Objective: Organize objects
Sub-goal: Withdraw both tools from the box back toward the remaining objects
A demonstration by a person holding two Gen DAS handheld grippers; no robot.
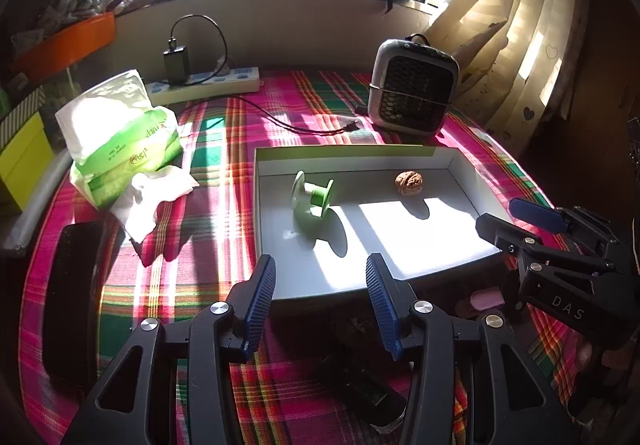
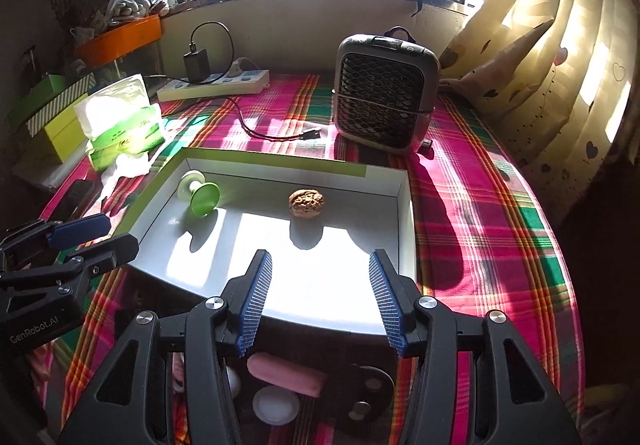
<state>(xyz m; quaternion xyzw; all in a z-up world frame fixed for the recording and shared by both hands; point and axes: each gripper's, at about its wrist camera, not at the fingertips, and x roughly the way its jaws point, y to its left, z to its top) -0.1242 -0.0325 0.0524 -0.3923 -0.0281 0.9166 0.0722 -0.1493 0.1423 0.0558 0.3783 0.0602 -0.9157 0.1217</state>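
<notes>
A shallow white box (image 1: pixel 464 181) (image 2: pixel 406 205) lies on the plaid cloth. Inside it are a green spool (image 1: pixel 314 193) (image 2: pixel 200 195) on its side and a brown walnut (image 1: pixel 409 179) (image 2: pixel 306 203). My left gripper (image 1: pixel 322 277) hangs open over the box's near edge with nothing between its fingers. My right gripper (image 2: pixel 320 277) is open too, empty, above the box's near right part; it also shows at the right of the left wrist view as the right gripper (image 1: pixel 508 217). In shadow below lie a pink block (image 2: pixel 286 373), a white disc (image 2: pixel 276 405), another walnut (image 1: pixel 356 329) and a dark flat object (image 1: pixel 360 385).
A small grey fan heater (image 1: pixel 412 89) (image 2: pixel 382 85) stands behind the box, its loose cable (image 1: pixel 280 121) on the cloth. A tissue pack (image 1: pixel 120 137) and crumpled tissue sit left, a power strip (image 1: pixel 208 83) at the back, a black remote (image 1: pixel 72 301) at the near left. Curtains hang right.
</notes>
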